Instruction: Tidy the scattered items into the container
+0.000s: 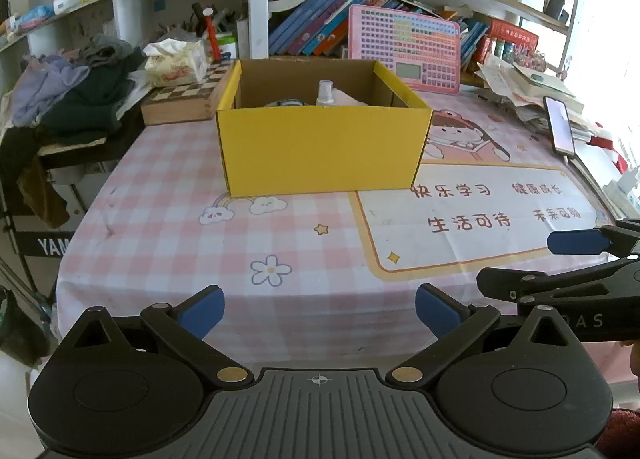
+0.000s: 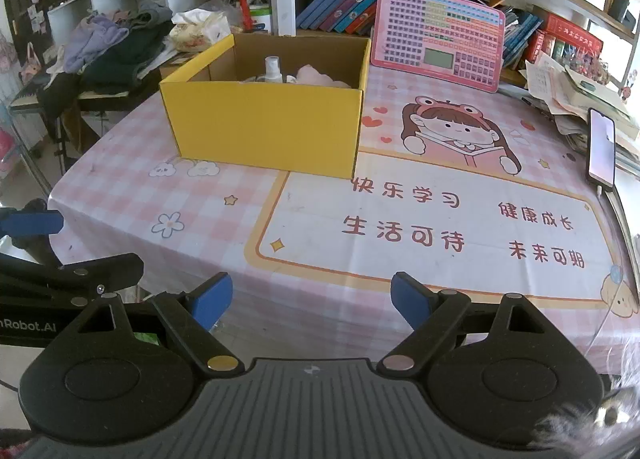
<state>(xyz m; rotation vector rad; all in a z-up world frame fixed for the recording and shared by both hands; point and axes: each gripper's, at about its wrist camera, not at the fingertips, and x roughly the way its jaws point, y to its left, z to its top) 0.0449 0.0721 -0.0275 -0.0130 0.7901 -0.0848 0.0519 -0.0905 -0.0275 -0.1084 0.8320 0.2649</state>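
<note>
Near the table's front edge, left tongs [image 1: 320,313] and right tongs [image 2: 312,301] both agape, empty; spray bottle [image 2: 272,70] inside yellow box [image 2: 264,127].

Both wrist cams sit low at the near table edge, facing the shelves. Left one is beside right; both share yellow box [image 1: 324,147] [image 2: 264,127] mid-table.

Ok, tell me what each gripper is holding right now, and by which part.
Nothing is held. The left gripper and the right gripper are both open and empty above the tablecloth; the spray bottle sits inside the yellow box.
</note>
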